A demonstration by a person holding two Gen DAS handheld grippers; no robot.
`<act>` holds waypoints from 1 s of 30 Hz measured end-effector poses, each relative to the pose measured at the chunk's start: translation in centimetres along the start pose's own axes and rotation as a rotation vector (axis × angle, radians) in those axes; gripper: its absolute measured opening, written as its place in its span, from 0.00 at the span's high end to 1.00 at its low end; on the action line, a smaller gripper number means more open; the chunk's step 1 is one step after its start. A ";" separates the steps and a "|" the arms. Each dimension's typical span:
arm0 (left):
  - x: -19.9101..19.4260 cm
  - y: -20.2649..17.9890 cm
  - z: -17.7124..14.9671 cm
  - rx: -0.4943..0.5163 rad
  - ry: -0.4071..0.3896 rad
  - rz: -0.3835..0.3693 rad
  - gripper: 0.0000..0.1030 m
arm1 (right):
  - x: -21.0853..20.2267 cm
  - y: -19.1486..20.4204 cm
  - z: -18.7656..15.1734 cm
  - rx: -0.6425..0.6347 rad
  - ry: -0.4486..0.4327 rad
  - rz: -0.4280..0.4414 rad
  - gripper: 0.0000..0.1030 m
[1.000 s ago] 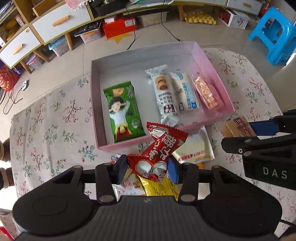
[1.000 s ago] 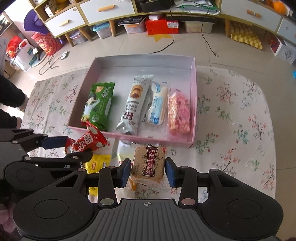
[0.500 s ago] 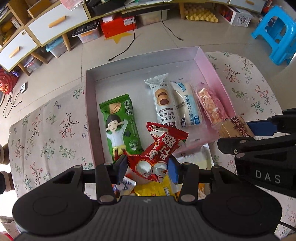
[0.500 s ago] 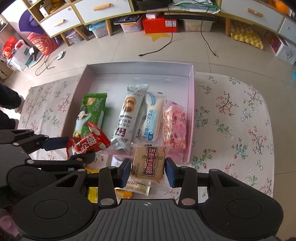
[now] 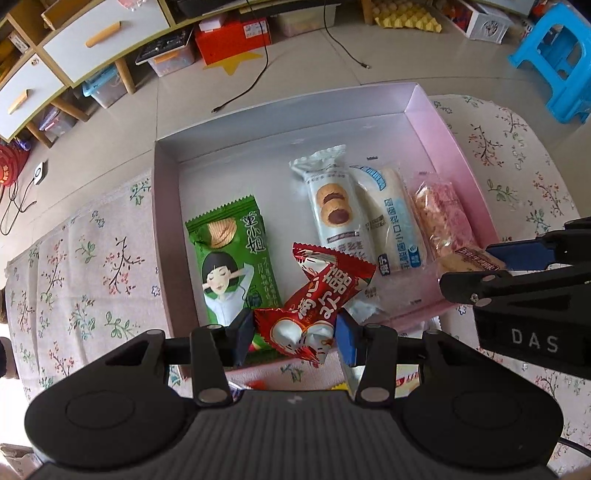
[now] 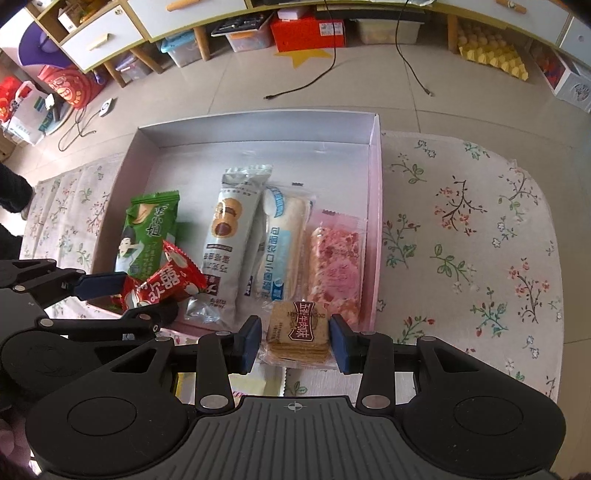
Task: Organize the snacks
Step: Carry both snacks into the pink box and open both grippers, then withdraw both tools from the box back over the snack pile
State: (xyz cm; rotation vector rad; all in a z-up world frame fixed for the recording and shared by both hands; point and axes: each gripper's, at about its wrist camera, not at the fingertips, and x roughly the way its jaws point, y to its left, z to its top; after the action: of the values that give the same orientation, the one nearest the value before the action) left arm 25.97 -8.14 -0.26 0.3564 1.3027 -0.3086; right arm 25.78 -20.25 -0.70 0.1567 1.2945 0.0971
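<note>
My left gripper point(image 5: 294, 334) is shut on a red candy packet point(image 5: 318, 299) and holds it over the near edge of the pink box point(image 5: 452, 140), between the green chip bag point(image 5: 231, 254) and the grey cookie pack point(image 5: 332, 206). My right gripper point(image 6: 294, 341) is shut on a brown cracker pack point(image 6: 297, 334) at the box's near rim point(image 6: 375, 221), by the pink snack bar point(image 6: 334, 266). A white-blue bread pack point(image 6: 282, 236) lies in the box too. The left gripper and red packet also show in the right wrist view point(image 6: 162, 284).
The box sits on a floral tablecloth point(image 6: 461, 236). Loose yellow and white packets point(image 6: 221, 386) lie on the cloth under the grippers. Beyond the table are floor, drawers point(image 5: 99, 33), storage boxes point(image 5: 232, 37) and a blue stool point(image 5: 557, 62).
Both grippers have moved forward with their packets, from the cloth in front of the box to over its near edge. Neither has let go.
</note>
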 end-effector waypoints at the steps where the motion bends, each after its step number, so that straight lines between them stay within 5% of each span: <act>1: 0.0 -0.1 0.1 0.002 0.000 0.000 0.58 | 0.1 0.0 0.1 0.000 0.001 0.000 0.62; 11: 0.4 -0.3 1.0 0.013 -0.009 -0.009 0.58 | 0.4 0.2 0.5 -0.007 0.002 -0.007 0.62; 30: -2.3 0.2 -0.9 0.004 -0.020 -0.018 0.31 | -2.4 -0.4 -0.7 0.026 0.007 -0.022 0.39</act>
State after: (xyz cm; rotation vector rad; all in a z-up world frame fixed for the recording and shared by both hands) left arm 24.73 -7.50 1.80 0.3448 1.2863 -0.3290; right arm 24.49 -20.97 1.32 0.1646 1.3043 0.0619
